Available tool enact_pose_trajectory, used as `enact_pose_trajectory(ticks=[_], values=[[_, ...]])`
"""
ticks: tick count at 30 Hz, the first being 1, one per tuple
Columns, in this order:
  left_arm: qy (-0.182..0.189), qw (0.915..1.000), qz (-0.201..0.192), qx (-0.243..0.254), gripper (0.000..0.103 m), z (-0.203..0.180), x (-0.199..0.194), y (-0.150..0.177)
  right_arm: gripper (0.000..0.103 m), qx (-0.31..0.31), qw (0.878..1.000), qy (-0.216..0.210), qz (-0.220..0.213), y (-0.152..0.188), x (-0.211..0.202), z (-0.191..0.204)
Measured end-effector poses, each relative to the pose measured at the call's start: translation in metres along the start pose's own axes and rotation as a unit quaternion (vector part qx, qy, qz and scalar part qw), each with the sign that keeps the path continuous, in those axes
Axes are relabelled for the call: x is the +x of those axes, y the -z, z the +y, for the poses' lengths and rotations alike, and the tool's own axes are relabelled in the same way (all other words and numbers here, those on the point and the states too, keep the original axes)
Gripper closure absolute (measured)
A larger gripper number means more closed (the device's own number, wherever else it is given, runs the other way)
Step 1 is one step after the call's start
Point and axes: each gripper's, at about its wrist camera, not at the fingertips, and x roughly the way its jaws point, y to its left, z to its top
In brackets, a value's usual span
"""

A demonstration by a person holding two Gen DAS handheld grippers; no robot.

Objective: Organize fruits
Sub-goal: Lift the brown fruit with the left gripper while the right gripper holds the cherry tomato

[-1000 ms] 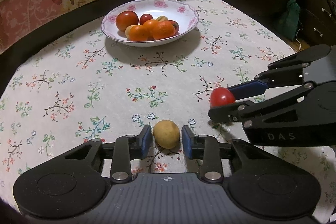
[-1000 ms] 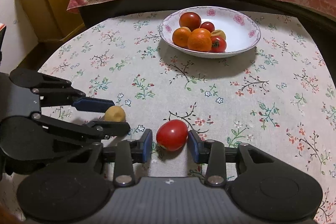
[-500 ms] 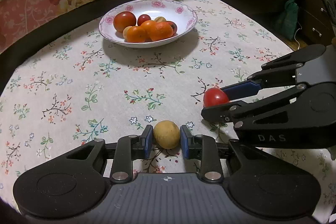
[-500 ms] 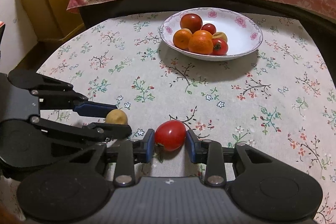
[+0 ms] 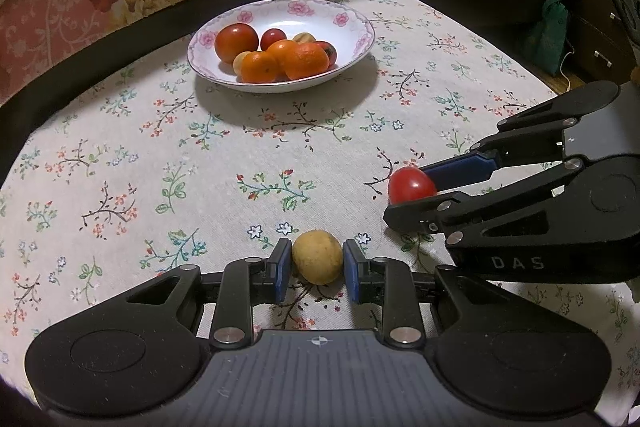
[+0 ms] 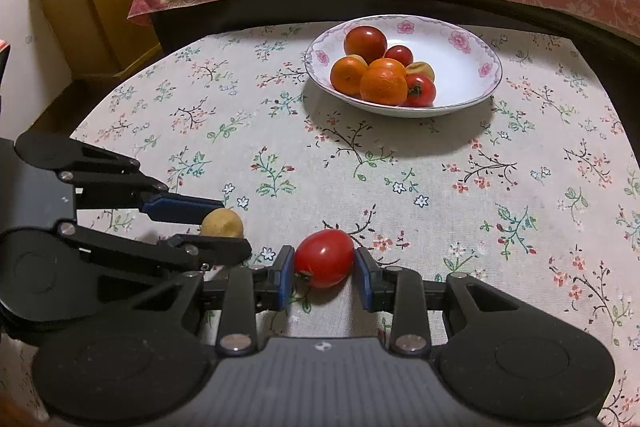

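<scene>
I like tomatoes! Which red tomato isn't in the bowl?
The small red tomato between the right jaws, down on the flowery tablecloth; the other tomatoes sit in the bowl.

"DAS" on right hand-held gripper (image 5: 412,199)

A floral-clothed table (image 5: 120,155) carries a fruit-filled bowl (image 5: 352,27), yellow fruit (image 5: 317,257) and tomato (image 6: 324,258).

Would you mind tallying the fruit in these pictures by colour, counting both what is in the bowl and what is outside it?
red fruit: 4
orange fruit: 3
yellow-brown fruit: 3
Total: 10
</scene>
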Motion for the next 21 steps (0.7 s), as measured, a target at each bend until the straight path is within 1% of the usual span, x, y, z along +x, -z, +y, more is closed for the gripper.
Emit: enact_pose_trajectory(ticks=[21], values=[[-0.015, 0.9996, -0.020, -0.014, 0.068, 0.0086, 0.0002, -0.0092, 0.073, 0.013, 1.000, 0.000, -0.019, -0.0082, -0.0077, -0.0045]])
